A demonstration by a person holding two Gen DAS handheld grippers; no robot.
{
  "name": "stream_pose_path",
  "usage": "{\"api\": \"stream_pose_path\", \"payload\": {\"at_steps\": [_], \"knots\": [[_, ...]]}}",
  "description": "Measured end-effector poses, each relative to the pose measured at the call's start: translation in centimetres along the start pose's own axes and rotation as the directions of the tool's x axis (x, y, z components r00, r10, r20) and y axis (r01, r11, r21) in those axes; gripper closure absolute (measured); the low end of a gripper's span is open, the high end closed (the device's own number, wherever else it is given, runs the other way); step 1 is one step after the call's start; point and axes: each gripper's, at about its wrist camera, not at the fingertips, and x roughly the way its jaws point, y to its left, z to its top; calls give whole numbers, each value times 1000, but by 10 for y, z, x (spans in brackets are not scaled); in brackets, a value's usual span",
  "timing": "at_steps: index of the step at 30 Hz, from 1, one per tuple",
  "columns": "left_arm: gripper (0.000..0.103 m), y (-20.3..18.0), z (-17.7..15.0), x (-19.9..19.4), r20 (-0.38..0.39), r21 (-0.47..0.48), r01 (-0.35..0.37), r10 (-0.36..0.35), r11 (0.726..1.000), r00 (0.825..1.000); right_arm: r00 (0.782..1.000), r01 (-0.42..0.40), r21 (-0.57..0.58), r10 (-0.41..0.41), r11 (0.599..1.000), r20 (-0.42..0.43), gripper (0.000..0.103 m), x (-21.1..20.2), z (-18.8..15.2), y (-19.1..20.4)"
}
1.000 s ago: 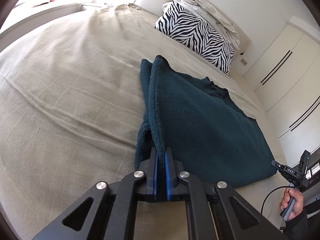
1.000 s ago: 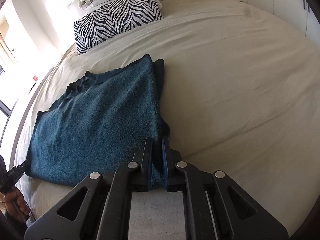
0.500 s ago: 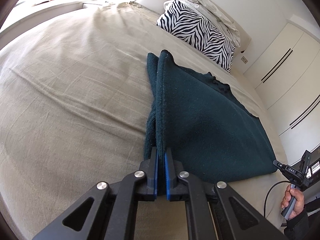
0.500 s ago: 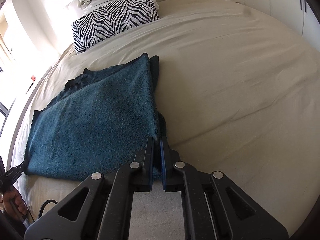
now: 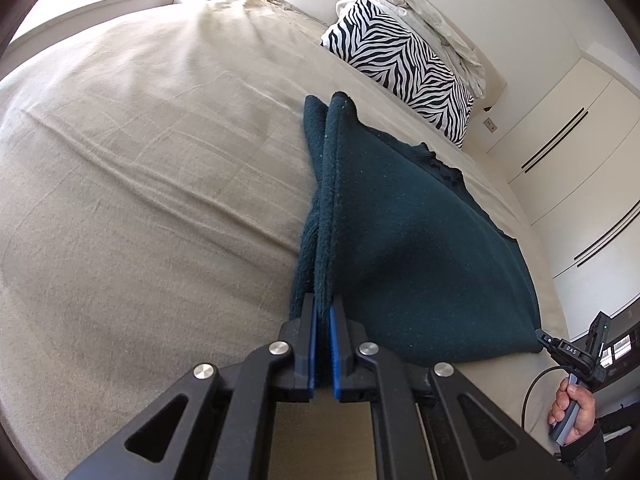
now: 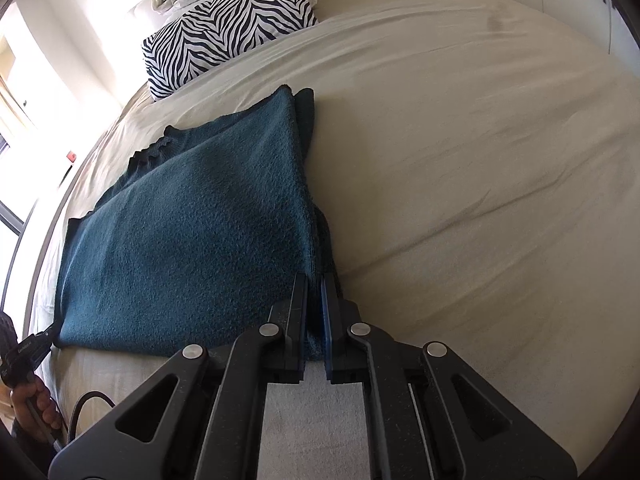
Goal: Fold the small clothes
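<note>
**Teal cloth pinched at both near corners on the bed**

The dark teal cloth point(image 5: 408, 240) lies on the beige bed point(image 5: 140, 200), toward its near edge, with its near side lifted. It looks doubled over – a second darker layer peeks out along the far side, but how many layers there are is hard to tell. The left gripper point(image 5: 324, 312) is clamped tight on one near corner, the right gripper point(image 6: 315, 292) on the other; the pinched bits are buried between the pads. A zebra pillow point(image 6: 224, 28) sits at the head end with a crumpled white sheet point(image 5: 432, 12) behind it. The right hand point(image 5: 576, 412) and left hand point(image 6: 36, 408) are cut off at the frame edges.
</note>
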Motion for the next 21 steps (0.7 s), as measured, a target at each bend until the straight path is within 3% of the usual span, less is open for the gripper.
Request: {"api": "stream_pose_path", "payload": {"at_steps": [9,13,21], "knots": [[94,1,3,1,-9,-7,7,-7,1000,1000,1000,26,-2,-26,1000,12,98,-2,-3,3],[95,3,5,0,-12,-15,13,-13,1000,1000,1000,4,50,-4,999,14,98,-2,-4,-7],[93,4,5,0,-19,-15,22,-23,1000,1000,1000,-12,39,13,999,-22,98,1,-6,-9]]}}
